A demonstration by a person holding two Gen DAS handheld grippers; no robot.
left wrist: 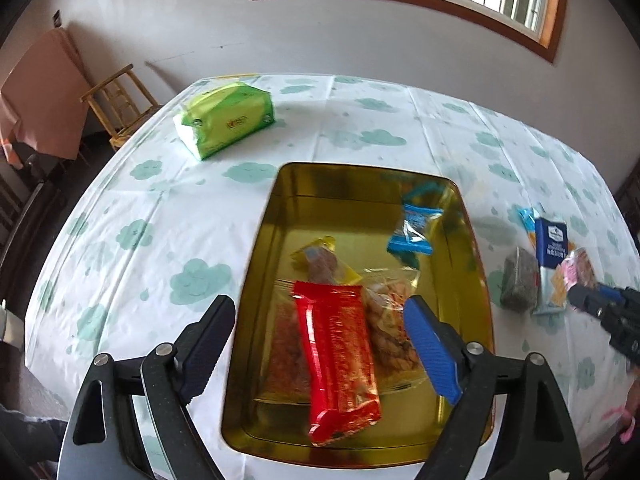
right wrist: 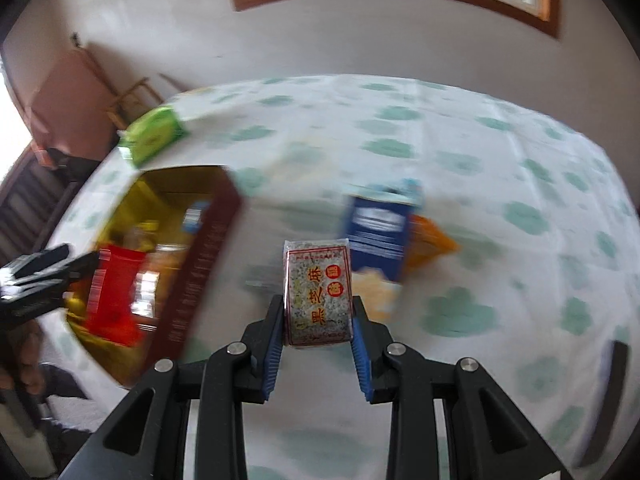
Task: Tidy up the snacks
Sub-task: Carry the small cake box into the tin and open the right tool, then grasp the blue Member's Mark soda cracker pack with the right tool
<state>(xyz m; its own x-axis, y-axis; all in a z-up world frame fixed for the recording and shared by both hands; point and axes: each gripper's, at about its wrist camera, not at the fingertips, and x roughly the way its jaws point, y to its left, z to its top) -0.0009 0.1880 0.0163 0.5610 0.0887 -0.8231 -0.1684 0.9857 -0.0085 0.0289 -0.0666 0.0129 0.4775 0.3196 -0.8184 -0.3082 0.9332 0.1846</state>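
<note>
An open gold tin (left wrist: 276, 216) with dark red outer walls (right wrist: 200, 280) stands on the cloud-print tablecloth. Inside lie a long red packet (left wrist: 336, 356), a blue packet (left wrist: 412, 232), a yellow-edged packet (left wrist: 320, 264) and a clear bag of fried twists (left wrist: 388, 320). Above the tin's near half, my left gripper (left wrist: 320, 304) is open; the red packet lies below its fingers, untouched. My right gripper (right wrist: 318, 300) is shut on a grey speckled sesame block (right wrist: 318, 292) with red characters, lifted off the table right of the tin.
A blue box (right wrist: 380, 232) stands just behind the held block, with an orange packet (right wrist: 428, 244) beside it. A green tissue pack (left wrist: 226, 118) lies at the table's far left. A wooden chair (left wrist: 120, 104) stands by the wall. The left gripper (right wrist: 40, 276) shows blurred over the tin.
</note>
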